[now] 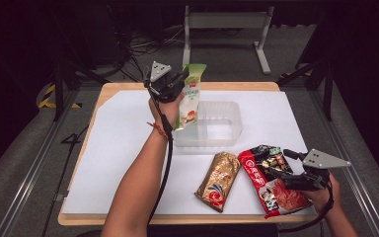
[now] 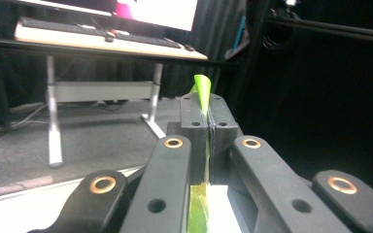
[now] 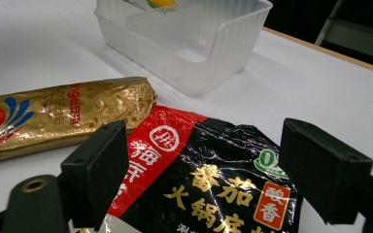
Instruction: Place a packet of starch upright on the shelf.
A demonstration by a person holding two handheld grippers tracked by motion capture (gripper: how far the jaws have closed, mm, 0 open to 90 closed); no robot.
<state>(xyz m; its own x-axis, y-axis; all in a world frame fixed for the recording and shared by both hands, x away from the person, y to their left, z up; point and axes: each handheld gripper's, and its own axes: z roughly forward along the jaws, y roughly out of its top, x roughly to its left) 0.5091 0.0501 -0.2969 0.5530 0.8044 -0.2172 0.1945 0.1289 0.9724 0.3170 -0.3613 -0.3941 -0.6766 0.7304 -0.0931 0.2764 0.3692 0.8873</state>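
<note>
High view: the left claw is raised over the far part of the desk, at about 11 o'clock from the desk's middle, and is clenched on the top seal of a green and white packet. The packet hangs upright from it, its lower end at the left end of the clear plastic bin, which sits just past the middle of the desk. At 5 o'clock from the bin, the right claw hovers with its jaws spread over a red and black sauce packet lying flat near the desk's front edge. A gold wrapped bar lies just to the left of that packet, at 6 o'clock from the bin.

Left gripper view: the two jaws are pressed together on a thin green edge of the packet, which sticks out above them.

Right gripper view: the jaws stand wide apart, released, either side of the red and black sauce packet; whether they touch it I cannot tell. The gold bar is at 10 o'clock, the bin at 12 o'clock.
</note>
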